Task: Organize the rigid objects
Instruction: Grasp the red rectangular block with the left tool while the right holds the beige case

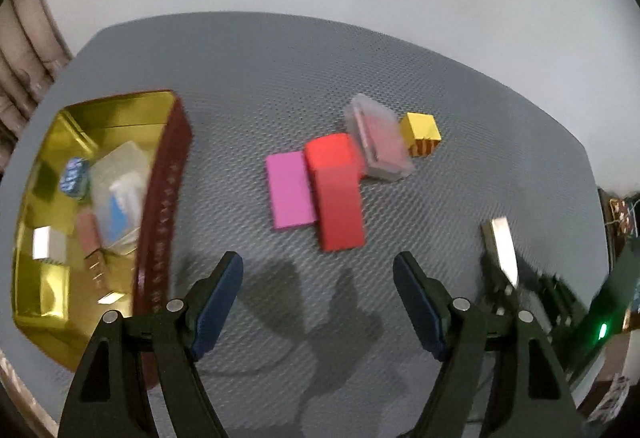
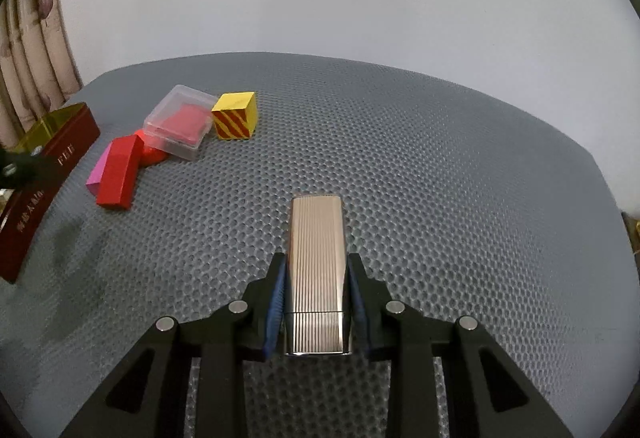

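My right gripper [image 2: 316,270] is shut on a ribbed silver metal case [image 2: 317,262], held flat just above the grey mat; the case also shows at the right of the left wrist view [image 1: 503,250]. My left gripper [image 1: 318,274] is open and empty, above the mat next to the red tin with a gold inside [image 1: 160,198]. Ahead of it lie a pink block [image 1: 289,190], a red block [image 1: 340,206], a red piece [image 1: 330,152], a clear plastic box with a red insert [image 1: 378,142] and a yellow striped cube [image 1: 420,132].
The tin holds a clear box [image 1: 120,190], a blue patterned piece [image 1: 74,176] and several small blocks. In the right wrist view the tin [image 2: 44,174] stands at the far left, the block cluster [image 2: 120,170] and cube [image 2: 235,115] beyond. A curtain hangs at the left.
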`<state>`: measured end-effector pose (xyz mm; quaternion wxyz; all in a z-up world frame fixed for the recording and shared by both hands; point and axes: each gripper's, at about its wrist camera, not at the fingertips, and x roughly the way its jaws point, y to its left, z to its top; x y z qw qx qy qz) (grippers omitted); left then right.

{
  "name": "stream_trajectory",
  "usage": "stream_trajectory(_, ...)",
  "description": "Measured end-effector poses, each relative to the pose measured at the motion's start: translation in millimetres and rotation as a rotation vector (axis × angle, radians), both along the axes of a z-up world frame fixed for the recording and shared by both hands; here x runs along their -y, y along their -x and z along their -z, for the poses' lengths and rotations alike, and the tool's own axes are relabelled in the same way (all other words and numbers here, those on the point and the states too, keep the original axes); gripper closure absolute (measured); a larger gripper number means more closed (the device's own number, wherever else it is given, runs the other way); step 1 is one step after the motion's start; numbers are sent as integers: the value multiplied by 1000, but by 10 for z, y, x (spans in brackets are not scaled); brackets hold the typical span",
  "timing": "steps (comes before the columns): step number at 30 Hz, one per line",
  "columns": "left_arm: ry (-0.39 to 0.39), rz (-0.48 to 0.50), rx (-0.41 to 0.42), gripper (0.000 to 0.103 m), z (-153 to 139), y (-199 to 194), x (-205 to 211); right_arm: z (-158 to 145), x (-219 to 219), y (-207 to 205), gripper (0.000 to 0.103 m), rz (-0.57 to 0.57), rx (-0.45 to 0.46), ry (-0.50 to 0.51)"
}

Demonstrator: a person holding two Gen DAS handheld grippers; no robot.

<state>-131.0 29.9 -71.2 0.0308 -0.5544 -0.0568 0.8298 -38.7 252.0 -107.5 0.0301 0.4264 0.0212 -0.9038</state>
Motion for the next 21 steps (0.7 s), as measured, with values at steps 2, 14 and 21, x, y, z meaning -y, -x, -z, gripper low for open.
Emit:
stream_trajectory(2, -28, 11, 30, 31, 39, 136, -71, 6, 8, -7, 73, -1, -1, -13)
stream_trajectory(14, -6, 22, 109, 48, 387, 515, -373, 29, -103, -66, 73, -3, 1, 18)
stream_trajectory(21, -7, 87, 138, 74, 544, 497, -564, 41, -164, -108, 73, -5, 1, 34)
